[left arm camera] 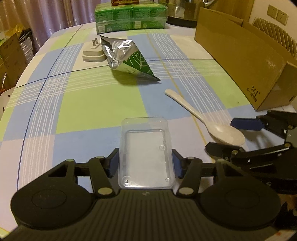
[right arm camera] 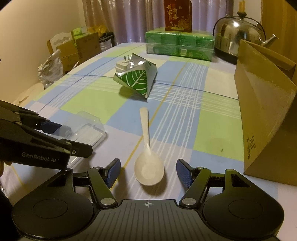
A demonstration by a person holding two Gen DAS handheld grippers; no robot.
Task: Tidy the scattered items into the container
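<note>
A clear plastic case [left arm camera: 146, 148] lies on the checked tablecloth, and my left gripper [left arm camera: 145, 165] is shut on its two long sides; the same case [right arm camera: 91, 128] and left gripper [right arm camera: 74, 138] show at the left of the right wrist view. A white spoon [right arm camera: 145, 129] points away from me. Its bowl sits between the fingers of my open right gripper [right arm camera: 148, 172], with a gap on each side. The spoon [left arm camera: 194, 113] and right gripper [left arm camera: 220, 135] also appear at the right of the left wrist view. Farther back lie a green foil bag [right arm camera: 137, 79] and a white plug adapter [right arm camera: 121, 66]. The open cardboard box [right arm camera: 263, 103] stands to the right.
A green shrink-wrapped pack [right arm camera: 178, 44] with a red carton [right arm camera: 177, 14] on top stands at the far end, beside a steel kettle [right arm camera: 239, 35]. The table's curved left edge [left arm camera: 27, 74] drops off to boxes and bags on the floor.
</note>
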